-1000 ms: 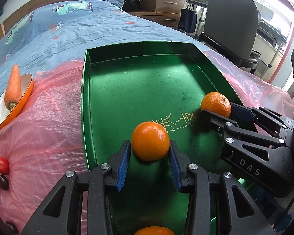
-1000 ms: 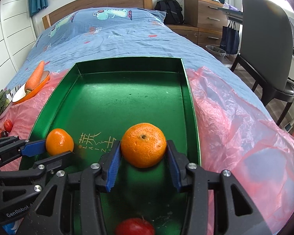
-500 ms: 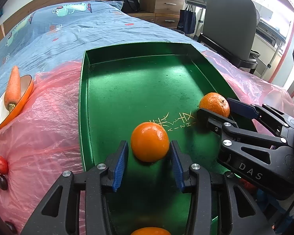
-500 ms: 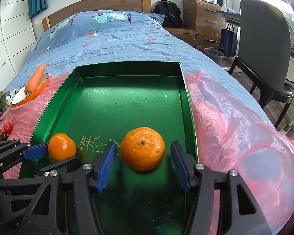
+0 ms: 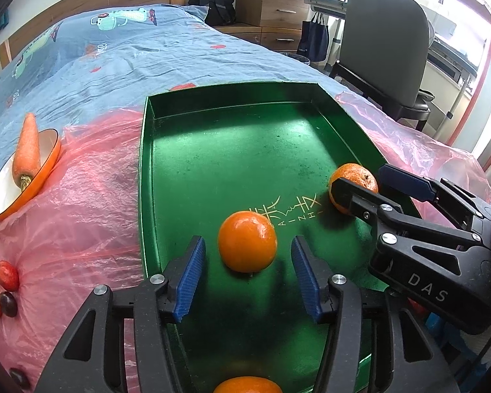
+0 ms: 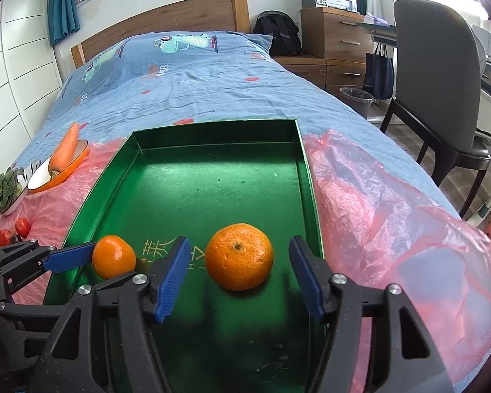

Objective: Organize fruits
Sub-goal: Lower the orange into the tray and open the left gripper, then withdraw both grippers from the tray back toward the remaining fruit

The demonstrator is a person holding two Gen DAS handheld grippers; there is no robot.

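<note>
A green tray (image 5: pixel 147 177) lies on pink plastic on the bed. A smooth orange (image 5: pixel 247 241) rests on its floor between the fingers of my left gripper (image 5: pixel 247 262). The jaws are opening and both blue pads stand clear of the fruit. A dimpled mandarin (image 6: pixel 239 257) sits between the wide-open fingers of my right gripper (image 6: pixel 240 249), untouched. From the right wrist, the left gripper (image 6: pixel 91 268) brackets the small orange (image 6: pixel 114 256). A third orange (image 5: pixel 247 386) peeks in at the bottom edge.
An orange-rimmed bowl (image 5: pixel 47 177) with a carrot (image 5: pixel 27 150) sits left of the tray. Small red and dark fruits (image 5: pixel 6 275) lie on the pink sheet (image 6: pixel 392 222). Leafy greens (image 6: pixel 6 190) are at far left. A grey chair (image 6: pixel 442 75) stands beside the bed.
Both grippers have let go: the pads that pressed each orange have spread apart, the right ones wider. The two fruits now lie free on the tray floor.
</note>
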